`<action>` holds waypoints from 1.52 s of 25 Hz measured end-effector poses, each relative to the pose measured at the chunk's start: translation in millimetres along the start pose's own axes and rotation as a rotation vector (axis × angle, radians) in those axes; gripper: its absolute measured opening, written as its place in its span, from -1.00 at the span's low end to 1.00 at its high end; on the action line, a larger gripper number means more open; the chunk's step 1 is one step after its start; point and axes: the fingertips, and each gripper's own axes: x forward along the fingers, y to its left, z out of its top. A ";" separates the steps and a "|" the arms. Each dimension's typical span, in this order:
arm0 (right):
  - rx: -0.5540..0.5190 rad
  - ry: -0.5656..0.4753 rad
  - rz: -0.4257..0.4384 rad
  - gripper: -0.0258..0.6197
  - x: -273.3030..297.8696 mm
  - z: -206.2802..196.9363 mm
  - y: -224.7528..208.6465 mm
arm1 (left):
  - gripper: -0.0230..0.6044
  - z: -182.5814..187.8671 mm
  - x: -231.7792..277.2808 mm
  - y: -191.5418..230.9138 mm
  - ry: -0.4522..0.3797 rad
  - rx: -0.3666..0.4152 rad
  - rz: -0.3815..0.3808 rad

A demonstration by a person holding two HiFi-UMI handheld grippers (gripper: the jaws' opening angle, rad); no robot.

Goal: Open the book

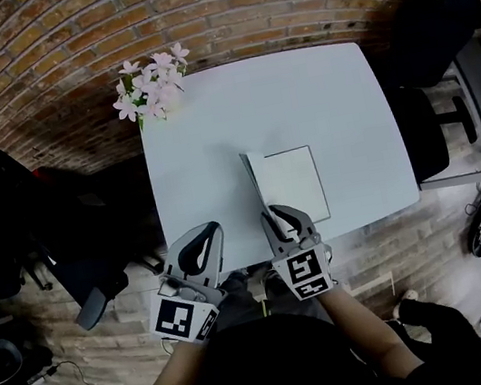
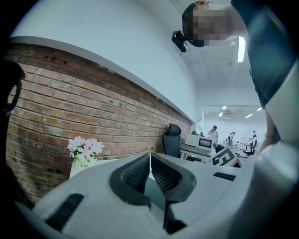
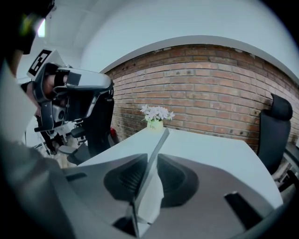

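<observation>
A thin book [image 1: 292, 183] lies on the white table [image 1: 297, 94] near its front edge, white page up. Its grey cover [image 1: 254, 183] stands raised almost on edge along the book's left side. My right gripper [image 1: 274, 216] is at the cover's near end. In the right gripper view the cover [image 3: 158, 145] runs up between the jaws of the right gripper [image 3: 150, 161], which stand a little apart around it, so the gripper is open. My left gripper [image 1: 213, 229] hovers at the table's front edge, left of the book. In its own view the left gripper [image 2: 149, 161] is shut and empty.
A pot of pale pink flowers [image 1: 153, 87] stands at the table's far left corner against the brick wall. A black office chair [image 1: 15, 217] sits to the left of the table, another [image 1: 434, 33] at the far right. Cables lie on the floor at right.
</observation>
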 end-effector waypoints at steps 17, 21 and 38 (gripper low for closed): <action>-0.067 0.037 0.035 -0.61 28.1 0.2 43.3 | -0.83 -0.4 -21.3 20.0 -0.013 -0.017 0.061; -0.073 0.047 0.051 -0.59 36.1 -2.1 53.7 | -0.83 -2.2 -26.2 23.7 -0.010 -0.027 0.069; -0.063 0.141 0.157 -0.57 76.1 -21.4 91.4 | -0.83 -4.9 -46.9 44.0 -0.013 -0.037 0.109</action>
